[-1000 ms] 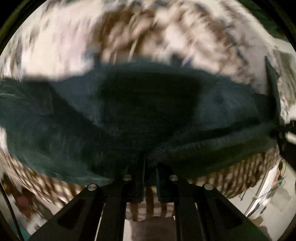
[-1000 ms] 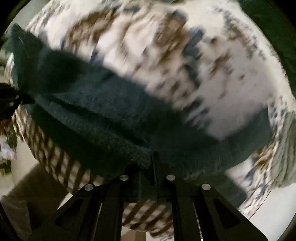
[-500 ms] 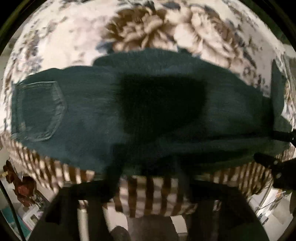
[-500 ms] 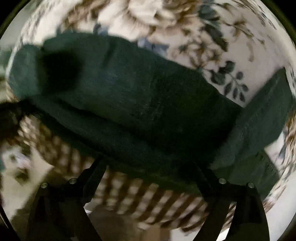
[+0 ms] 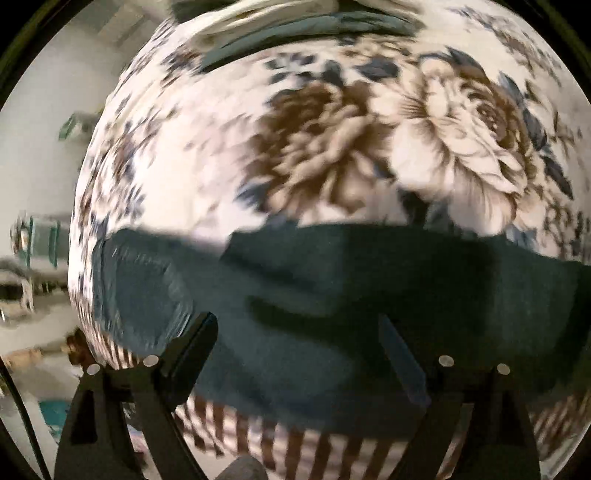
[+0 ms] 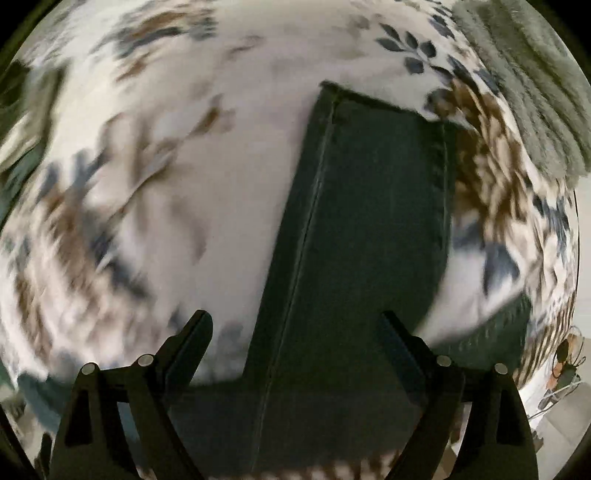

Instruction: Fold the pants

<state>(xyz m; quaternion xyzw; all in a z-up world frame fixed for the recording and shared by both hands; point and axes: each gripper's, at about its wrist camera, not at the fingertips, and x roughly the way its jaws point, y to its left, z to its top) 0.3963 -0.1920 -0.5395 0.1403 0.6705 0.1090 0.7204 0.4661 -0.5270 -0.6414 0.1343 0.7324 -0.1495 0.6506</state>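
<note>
Dark teal jeans (image 5: pixel 332 295) lie flat on a floral bedspread (image 5: pixel 332 129), across the near edge of the bed in the left wrist view, with a back pocket (image 5: pixel 140 288) at the left. My left gripper (image 5: pixel 295 332) is open and empty just above the jeans. In the right wrist view a long folded leg of the jeans (image 6: pixel 362 240) runs away from me to its hem. My right gripper (image 6: pixel 295 328) is open and empty over the near end of that leg.
The bedspread's striped border (image 5: pixel 295 443) hangs over the near bed edge. A grey fuzzy blanket (image 6: pixel 535 85) lies at the far right of the bed. Folded light bedding (image 5: pixel 277 18) sits at the far side. Room clutter shows at the left (image 5: pixel 33 258).
Both grippers were shut on the jeans' edge a second ago. Both have let go and opened. The jeans now lie flat on the bed, and both cameras have swung to new angles.
</note>
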